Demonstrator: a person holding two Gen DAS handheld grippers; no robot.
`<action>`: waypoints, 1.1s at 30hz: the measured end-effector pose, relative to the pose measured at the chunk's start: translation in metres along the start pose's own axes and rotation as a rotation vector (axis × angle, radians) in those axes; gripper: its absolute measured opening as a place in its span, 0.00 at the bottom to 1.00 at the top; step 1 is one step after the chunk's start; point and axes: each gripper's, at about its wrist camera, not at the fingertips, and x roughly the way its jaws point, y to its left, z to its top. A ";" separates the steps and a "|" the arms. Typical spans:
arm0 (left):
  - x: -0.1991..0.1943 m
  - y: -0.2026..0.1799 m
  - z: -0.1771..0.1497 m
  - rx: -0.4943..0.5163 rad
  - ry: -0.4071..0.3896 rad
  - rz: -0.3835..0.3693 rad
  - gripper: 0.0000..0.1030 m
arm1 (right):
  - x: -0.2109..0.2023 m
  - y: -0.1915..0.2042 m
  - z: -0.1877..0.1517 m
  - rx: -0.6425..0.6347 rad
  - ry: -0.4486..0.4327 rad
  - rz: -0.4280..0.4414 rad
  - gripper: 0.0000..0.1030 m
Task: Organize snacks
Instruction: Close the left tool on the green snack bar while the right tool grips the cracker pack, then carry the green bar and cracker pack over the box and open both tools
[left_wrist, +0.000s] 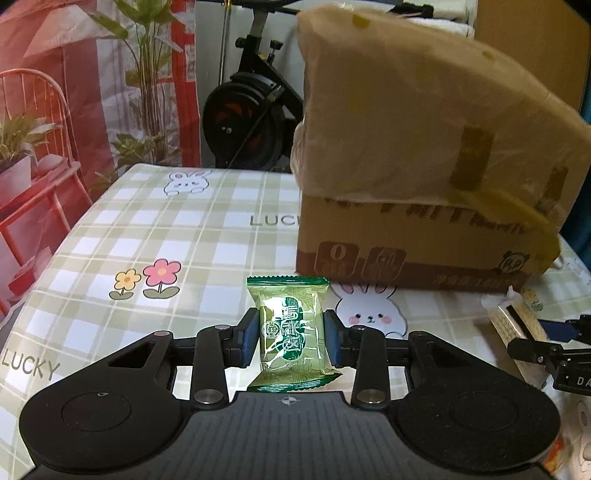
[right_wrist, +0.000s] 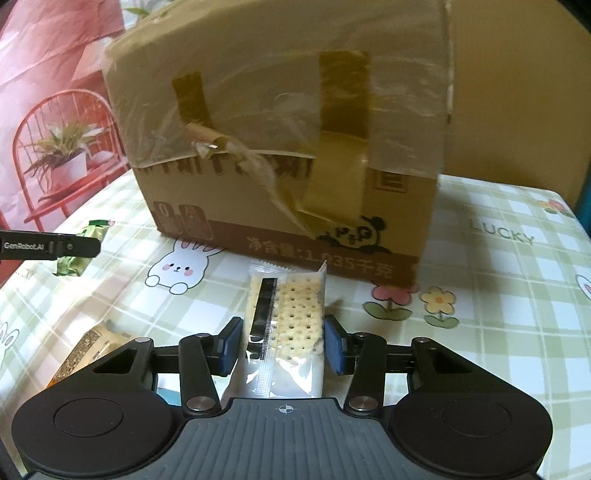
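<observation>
The left gripper (left_wrist: 290, 338) jaws grasp a green candy packet (left_wrist: 288, 332), the right gripper (right_wrist: 282, 341) jaws a cracker packet (right_wrist: 291, 325), above the checked rabbit-print tabletop (left_wrist: 147, 229) by a taped cardboard box (right_wrist: 288, 147); an exercise bike (left_wrist: 247, 122) stands behind.

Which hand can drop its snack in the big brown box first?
Probably the right. The right gripper holds the cracker pack facing the cardboard box squarely. The left gripper, shut on the green candy, sees the box off to one side. The box flaps look folded down, though.
</observation>
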 end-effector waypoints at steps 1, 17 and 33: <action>-0.001 -0.001 0.001 0.000 -0.005 -0.003 0.38 | -0.003 -0.002 -0.001 0.008 -0.007 -0.002 0.41; -0.028 -0.017 0.020 0.020 -0.116 -0.046 0.38 | -0.054 -0.038 0.008 0.091 -0.151 -0.080 0.41; -0.058 -0.032 0.047 0.029 -0.247 -0.097 0.38 | -0.103 -0.070 0.029 0.149 -0.317 -0.144 0.41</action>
